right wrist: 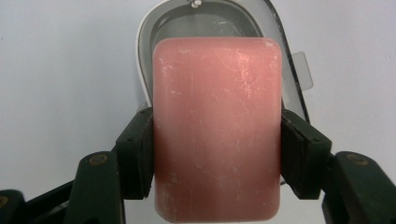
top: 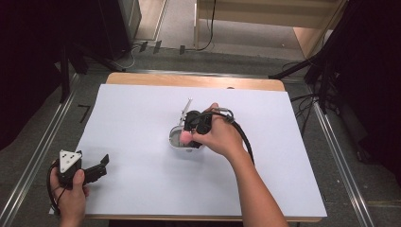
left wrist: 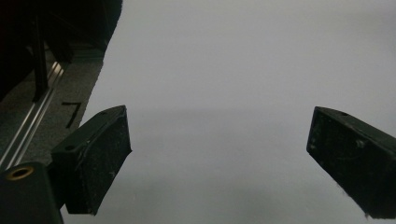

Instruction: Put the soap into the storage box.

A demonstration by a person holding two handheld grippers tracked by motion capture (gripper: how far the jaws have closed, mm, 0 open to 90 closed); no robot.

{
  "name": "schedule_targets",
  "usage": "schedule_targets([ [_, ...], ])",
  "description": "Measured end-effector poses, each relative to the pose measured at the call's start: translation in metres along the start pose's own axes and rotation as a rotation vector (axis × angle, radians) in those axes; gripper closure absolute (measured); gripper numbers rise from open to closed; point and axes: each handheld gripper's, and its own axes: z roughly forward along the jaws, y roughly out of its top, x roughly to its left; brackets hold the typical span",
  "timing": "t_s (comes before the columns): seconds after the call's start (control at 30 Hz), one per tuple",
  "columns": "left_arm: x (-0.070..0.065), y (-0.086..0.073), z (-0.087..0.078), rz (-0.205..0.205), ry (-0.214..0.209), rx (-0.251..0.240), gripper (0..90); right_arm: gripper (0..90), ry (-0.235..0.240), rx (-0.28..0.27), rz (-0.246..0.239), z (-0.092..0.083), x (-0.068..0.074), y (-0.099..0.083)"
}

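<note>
Right tool (right wrist: 217,140) is pinching a pink soap bar (right wrist: 217,126) by its long sides, jaws pressing both flanks, hanging just above a white oval dish (right wrist: 205,18) near the middle of the white-covered surface (top: 142,142). Left tool (left wrist: 219,154) is resting at the surface's near left corner, jaws standing spread wide with nothing between them.

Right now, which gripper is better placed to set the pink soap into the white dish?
Right. The right gripper already clamps the pink soap directly over the white dish; the left gripper sits open, far off.
</note>
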Motion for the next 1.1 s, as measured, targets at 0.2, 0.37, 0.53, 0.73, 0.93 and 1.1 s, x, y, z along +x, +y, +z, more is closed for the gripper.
schedule_targets([
  [0.2,0.0,0.0,0.0,-0.003,-0.001,-0.001,6.8,38.4,0.014,0.002,-0.02,0.005,-0.006,0.01],
  [0.37,0.0,0.0,0.0,-0.005,-0.002,-0.001,6.8,38.4,0.021,0.01,-0.025,0.013,-0.009,0.012],
  [0.53,0.001,0.0,0.0,-0.005,-0.003,-0.001,6.8,38.4,0.02,0.005,-0.03,0.014,-0.011,0.012],
  [0.73,0.001,0.0,0.0,-0.004,-0.003,-0.001,6.8,38.4,0.02,0.005,-0.024,0.015,-0.011,0.012],
  [0.93,0.001,0.0,0.0,-0.004,-0.003,-0.001,6.8,29.9,0.041,-0.02,0.015,0.009,-0.01,0.011],
  [1.1,0.001,0.0,0.0,-0.005,-0.004,-0.001,6.8,29.5,0.021,-0.047,0.066,-0.001,-0.012,0.003],
])
